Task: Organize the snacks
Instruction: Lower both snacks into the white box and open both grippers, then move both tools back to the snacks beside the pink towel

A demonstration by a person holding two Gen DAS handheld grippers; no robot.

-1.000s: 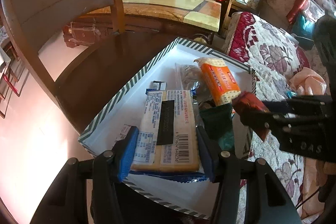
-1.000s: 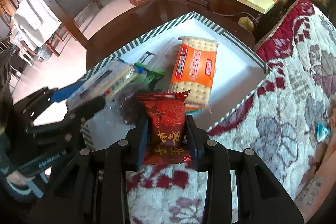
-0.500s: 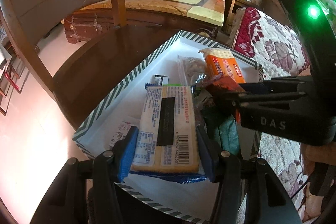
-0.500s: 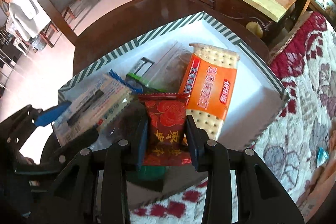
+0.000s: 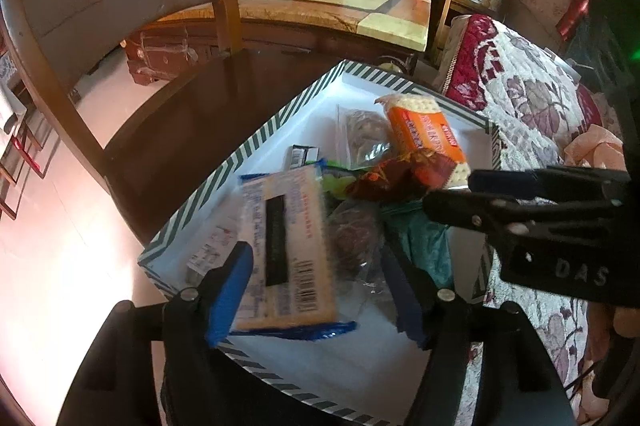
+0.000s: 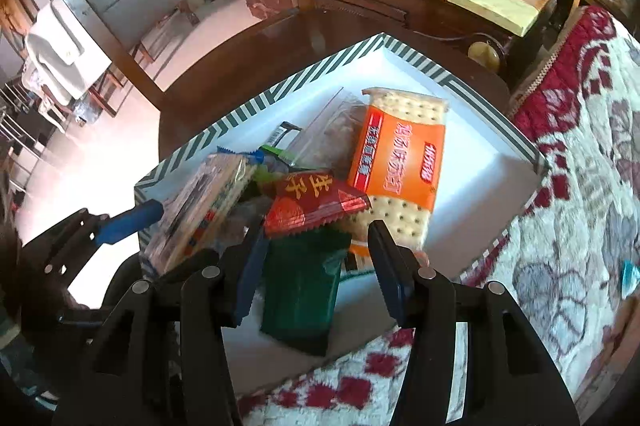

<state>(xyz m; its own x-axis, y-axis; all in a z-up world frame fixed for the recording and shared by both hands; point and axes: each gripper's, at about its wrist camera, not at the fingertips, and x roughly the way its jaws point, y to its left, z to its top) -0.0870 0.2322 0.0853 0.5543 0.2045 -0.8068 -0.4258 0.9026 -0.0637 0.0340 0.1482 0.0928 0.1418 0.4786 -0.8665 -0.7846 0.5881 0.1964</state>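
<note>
The blue cracker pack (image 5: 284, 250) is blurred between the left gripper's (image 5: 316, 290) fingers, which have just been opening; the right finger stands clear of it. The right gripper's (image 6: 316, 258) fingers also have just opened, and the red packet (image 6: 316, 202) lies just ahead, on the pile in the striped box (image 6: 256, 102). The box sits on a dark chair seat (image 5: 168, 130), with the bed (image 6: 560, 226) beside it. Free white floor remains beyond the orange crackers (image 6: 400, 162).
</note>
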